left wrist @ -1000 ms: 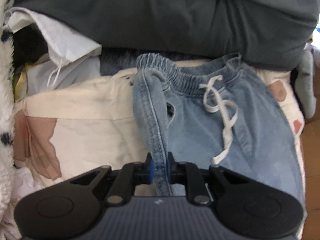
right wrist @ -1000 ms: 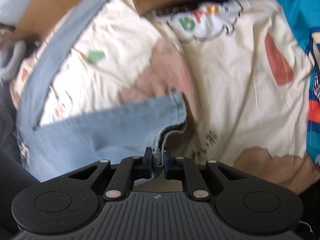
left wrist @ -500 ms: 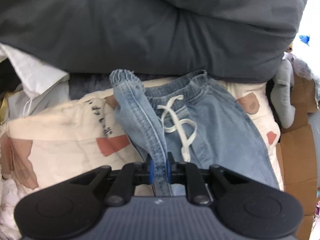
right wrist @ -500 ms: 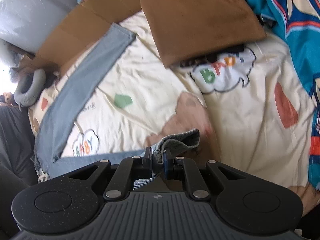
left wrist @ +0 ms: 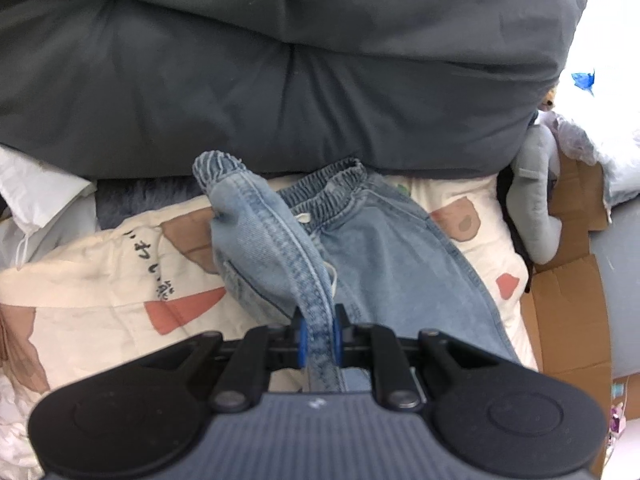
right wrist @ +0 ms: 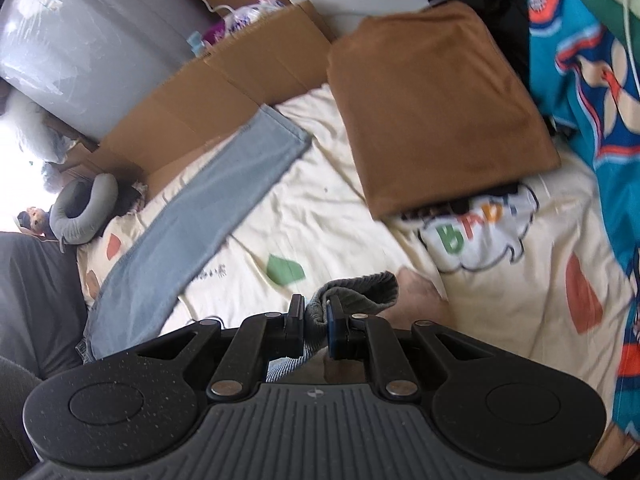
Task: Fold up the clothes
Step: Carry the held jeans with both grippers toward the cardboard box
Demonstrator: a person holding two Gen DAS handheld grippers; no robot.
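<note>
Pale blue denim trousers point(left wrist: 384, 256) lie on a cream printed quilt point(left wrist: 120, 272), waistband up against a dark grey duvet point(left wrist: 280, 80). The left gripper point(left wrist: 319, 336) is clamped on a seamed edge of the cloth near the waist, lifting it into a ridge. The right gripper point(right wrist: 316, 320) is closed on a bunched hem, while the other leg point(right wrist: 200, 216) lies flat and straight across the quilt towards some cardboard point(right wrist: 208, 92). The risk, as I judge it, is uneven pull: the bunched hem could slip from the narrow pads, or the lifted leg could land twisted and crease the fold.
</note>
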